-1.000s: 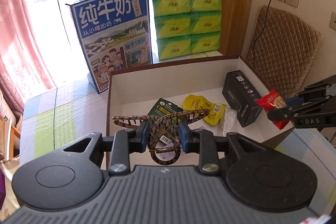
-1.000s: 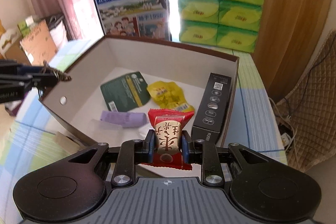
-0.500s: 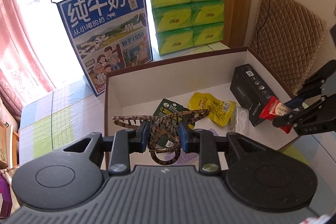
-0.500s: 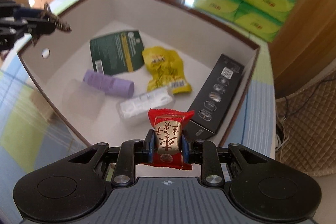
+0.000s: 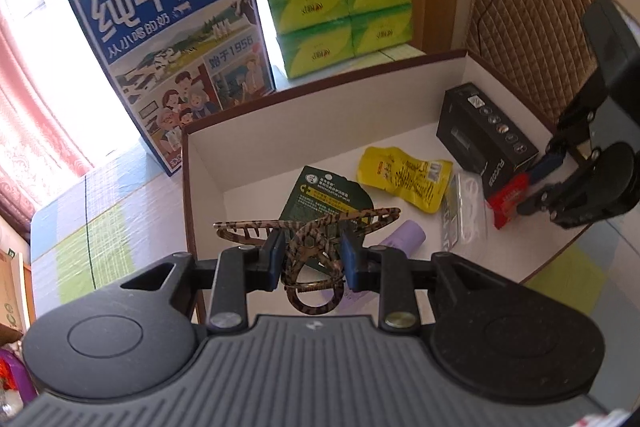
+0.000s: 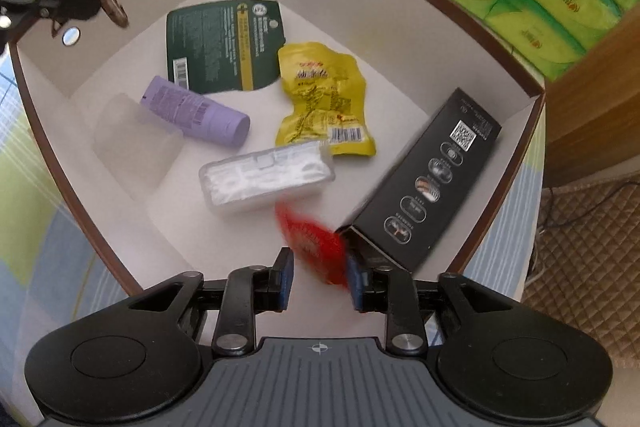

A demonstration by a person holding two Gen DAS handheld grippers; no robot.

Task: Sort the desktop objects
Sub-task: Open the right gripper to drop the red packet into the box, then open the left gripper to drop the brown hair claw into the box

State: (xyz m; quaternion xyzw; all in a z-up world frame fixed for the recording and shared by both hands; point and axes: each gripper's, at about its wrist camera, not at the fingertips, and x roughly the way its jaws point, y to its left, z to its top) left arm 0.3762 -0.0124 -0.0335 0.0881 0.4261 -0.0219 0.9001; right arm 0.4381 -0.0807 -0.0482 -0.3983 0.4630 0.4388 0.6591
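Now your right gripper [image 6: 320, 281] jaws parted above the red packet [image 6: 310, 241] inside the box [image 6: 480, 23] rim, left gripper [image 5: 312, 259] clenched on the hair claw [image 5: 308, 239].

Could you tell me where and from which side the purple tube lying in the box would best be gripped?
Probably across the middle of the purple tube, coming straight down from above. It lies flat on the box floor with bare floor along both long sides, so the fingers could straddle its round body. Its capped end points toward the clear floss case.
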